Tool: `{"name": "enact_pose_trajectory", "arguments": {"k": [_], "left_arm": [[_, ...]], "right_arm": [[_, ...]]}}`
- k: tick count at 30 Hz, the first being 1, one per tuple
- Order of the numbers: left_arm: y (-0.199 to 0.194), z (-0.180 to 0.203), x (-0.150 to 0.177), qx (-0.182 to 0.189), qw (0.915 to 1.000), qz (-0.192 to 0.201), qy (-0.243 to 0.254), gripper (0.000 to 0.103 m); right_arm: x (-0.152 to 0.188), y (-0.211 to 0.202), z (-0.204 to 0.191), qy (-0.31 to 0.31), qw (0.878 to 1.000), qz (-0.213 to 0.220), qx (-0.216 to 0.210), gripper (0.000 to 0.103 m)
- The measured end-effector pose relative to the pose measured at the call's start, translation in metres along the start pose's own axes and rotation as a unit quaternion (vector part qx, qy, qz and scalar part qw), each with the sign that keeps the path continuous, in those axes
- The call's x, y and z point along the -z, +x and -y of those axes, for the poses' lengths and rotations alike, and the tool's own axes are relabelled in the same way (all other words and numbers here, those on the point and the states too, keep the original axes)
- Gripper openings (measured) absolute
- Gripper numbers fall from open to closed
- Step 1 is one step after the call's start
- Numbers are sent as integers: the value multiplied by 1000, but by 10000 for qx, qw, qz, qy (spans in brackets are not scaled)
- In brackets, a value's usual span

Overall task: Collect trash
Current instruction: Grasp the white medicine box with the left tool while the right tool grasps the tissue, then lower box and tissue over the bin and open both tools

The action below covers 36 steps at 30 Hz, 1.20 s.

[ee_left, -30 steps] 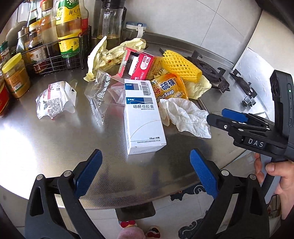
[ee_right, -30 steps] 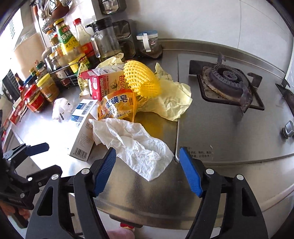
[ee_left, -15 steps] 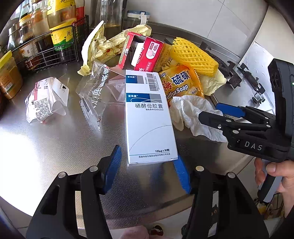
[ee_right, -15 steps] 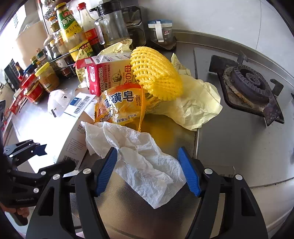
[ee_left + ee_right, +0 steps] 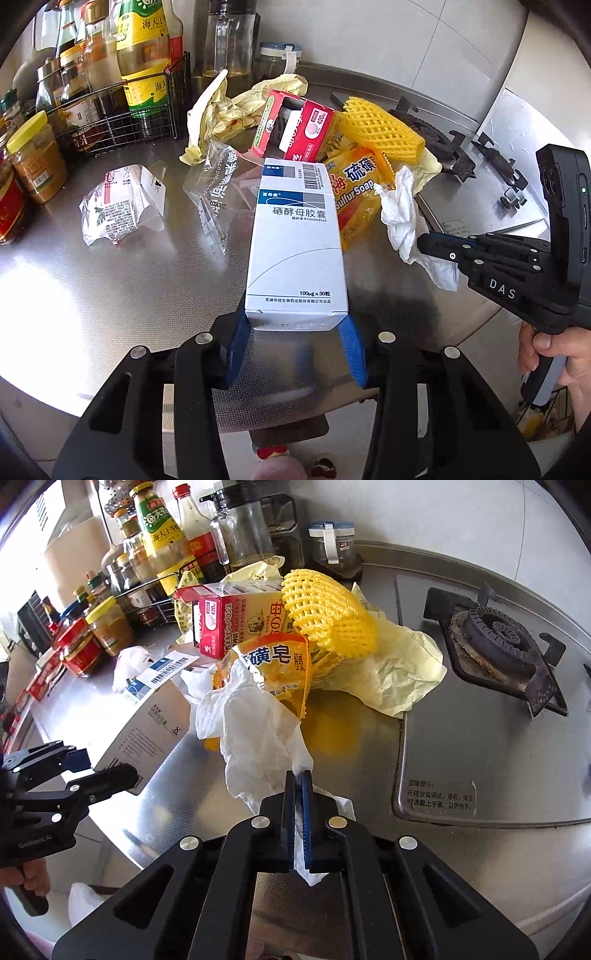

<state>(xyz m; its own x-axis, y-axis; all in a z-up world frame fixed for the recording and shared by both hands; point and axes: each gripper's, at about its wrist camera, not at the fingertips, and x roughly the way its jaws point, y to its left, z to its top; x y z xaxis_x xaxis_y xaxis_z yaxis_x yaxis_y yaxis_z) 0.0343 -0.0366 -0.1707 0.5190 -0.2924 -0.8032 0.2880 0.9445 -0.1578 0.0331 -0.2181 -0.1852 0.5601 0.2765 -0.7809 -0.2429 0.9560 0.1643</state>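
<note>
A white and blue medicine box (image 5: 295, 240) lies on the steel counter (image 5: 110, 295). My left gripper (image 5: 295, 325) is closing on its near end, and both blue pads press on the box's sides. My right gripper (image 5: 298, 775) is shut on a crumpled white tissue (image 5: 258, 738), which bunches up in front of the jaws. In the left wrist view the right gripper (image 5: 428, 240) pinches the tissue (image 5: 400, 218) beside the box. Behind them lie a yellow soap wrapper (image 5: 354, 188), a yellow foam net (image 5: 380, 129) and a red carton (image 5: 295, 129).
A clear plastic bag (image 5: 214, 184) and a crumpled white wrapper (image 5: 122, 203) lie to the left. A wire rack of bottles (image 5: 122, 122) and jars (image 5: 33, 158) line the back left. A gas burner (image 5: 498, 638) sits at the right, a pale yellow bag (image 5: 399, 672) beside it.
My left gripper moved up to the medicine box and closed on its near end. My right gripper moved onto the tissue and shut on it, bunching it up.
</note>
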Motion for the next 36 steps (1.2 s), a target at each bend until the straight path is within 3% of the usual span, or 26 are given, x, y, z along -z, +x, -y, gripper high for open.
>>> {"name": "enact_pose_trajectory", "arguments": {"k": [12,21,29,36], "left_arm": [[-58,11,31,-181,9993,300,-102,42],[-98,17,82,-226,9990,328,-220,42],[-102,13,142,-245,9988,-35,-412,42],[-55,-6,194,-182,9952,-712,-650,42]], "right_arm": [[26,-51,-15,-32,9996,266,-76,5],[72,-74,-40,-58,9993,237,-279,5],[129,-61,-58,64,9989,-201,-421,5],[176,-4,-64,194,9958,-882,-112,5]]}}
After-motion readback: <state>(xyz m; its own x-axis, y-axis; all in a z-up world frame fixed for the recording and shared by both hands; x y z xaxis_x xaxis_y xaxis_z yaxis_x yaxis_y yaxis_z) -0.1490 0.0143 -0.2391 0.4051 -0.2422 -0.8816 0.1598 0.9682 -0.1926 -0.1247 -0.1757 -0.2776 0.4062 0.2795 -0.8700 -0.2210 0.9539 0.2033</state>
